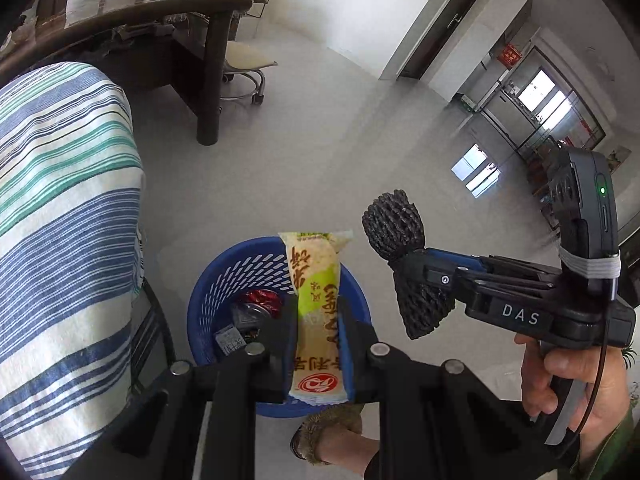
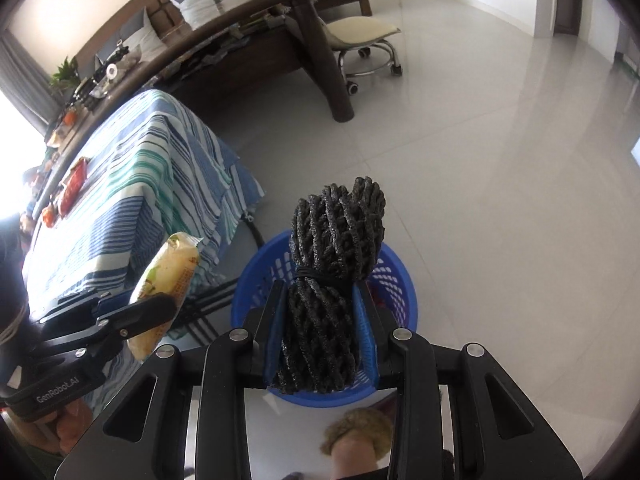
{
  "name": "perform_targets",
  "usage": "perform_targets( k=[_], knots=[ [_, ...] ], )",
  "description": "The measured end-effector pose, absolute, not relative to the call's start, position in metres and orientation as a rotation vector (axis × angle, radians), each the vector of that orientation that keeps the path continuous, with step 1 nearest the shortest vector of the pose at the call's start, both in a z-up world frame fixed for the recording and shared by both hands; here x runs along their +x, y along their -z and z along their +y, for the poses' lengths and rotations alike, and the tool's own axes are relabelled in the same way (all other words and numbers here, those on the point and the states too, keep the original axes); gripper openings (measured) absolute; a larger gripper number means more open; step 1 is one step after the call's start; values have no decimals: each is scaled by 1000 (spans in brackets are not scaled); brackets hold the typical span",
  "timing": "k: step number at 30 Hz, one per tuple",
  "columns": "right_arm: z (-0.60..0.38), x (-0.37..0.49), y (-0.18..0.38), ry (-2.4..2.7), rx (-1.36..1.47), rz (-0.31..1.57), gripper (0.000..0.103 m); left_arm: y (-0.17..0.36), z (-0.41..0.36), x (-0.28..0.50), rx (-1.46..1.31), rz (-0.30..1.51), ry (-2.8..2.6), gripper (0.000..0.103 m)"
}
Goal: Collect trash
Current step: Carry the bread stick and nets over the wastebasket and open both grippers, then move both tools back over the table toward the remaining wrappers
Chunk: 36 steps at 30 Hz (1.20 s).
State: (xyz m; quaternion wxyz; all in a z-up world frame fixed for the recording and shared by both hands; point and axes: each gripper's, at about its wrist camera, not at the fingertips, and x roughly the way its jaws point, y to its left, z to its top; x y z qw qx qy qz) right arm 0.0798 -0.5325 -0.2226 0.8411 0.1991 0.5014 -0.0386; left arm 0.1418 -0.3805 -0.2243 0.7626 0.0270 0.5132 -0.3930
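Observation:
My left gripper [image 1: 318, 312] is shut on a yellow-green snack wrapper [image 1: 316, 280] and holds it above the blue trash basket [image 1: 224, 272], which has several wrappers inside. My right gripper [image 2: 322, 292] is shut on a black foam net bundle [image 2: 332, 248] over the same basket [image 2: 396, 280]. In the left wrist view the right gripper [image 1: 416, 268] and its net [image 1: 394, 228] hang right of the basket. In the right wrist view the left gripper [image 2: 160, 304] and wrapper [image 2: 168, 272] are at the left.
A table with a blue, green and white striped cloth [image 1: 60, 208] stands left of the basket; red packets [image 2: 72, 188] lie on it. A dark wooden desk [image 1: 168, 12] and a wheeled stool [image 1: 244, 64] stand behind. The floor is pale tile [image 1: 340, 140].

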Motion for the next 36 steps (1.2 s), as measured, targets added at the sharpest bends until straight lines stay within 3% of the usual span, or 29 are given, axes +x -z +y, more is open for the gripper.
perform_targets(
  k=[4, 6, 7, 8, 19, 22, 28, 36],
  knots=[
    [-538, 86, 234, 58, 441, 1080, 37, 235, -392, 147, 75, 1119, 847, 20],
    [-539, 89, 240, 47, 450, 1090, 42, 240, -396, 151, 84, 1134, 851, 34],
    [-541, 90, 242, 42, 460, 1093, 47, 242, -396, 152, 85, 1134, 844, 50],
    [-541, 91, 245, 35, 476, 1097, 55, 242, -396, 152, 81, 1122, 839, 58],
    [-537, 81, 216, 15, 467, 985, 71, 194, -351, 146, 46, 1014, 818, 59],
    [-521, 77, 195, 4, 401, 919, 77, 177, -315, 137, 87, 964, 776, 65],
    [-458, 82, 160, -27, 206, 798, 101, 171, -213, 134, 112, 944, 608, 65],
    [-332, 116, 152, -120, 37, 767, 102, 185, -88, 159, 111, 944, 357, 65]
  ],
)
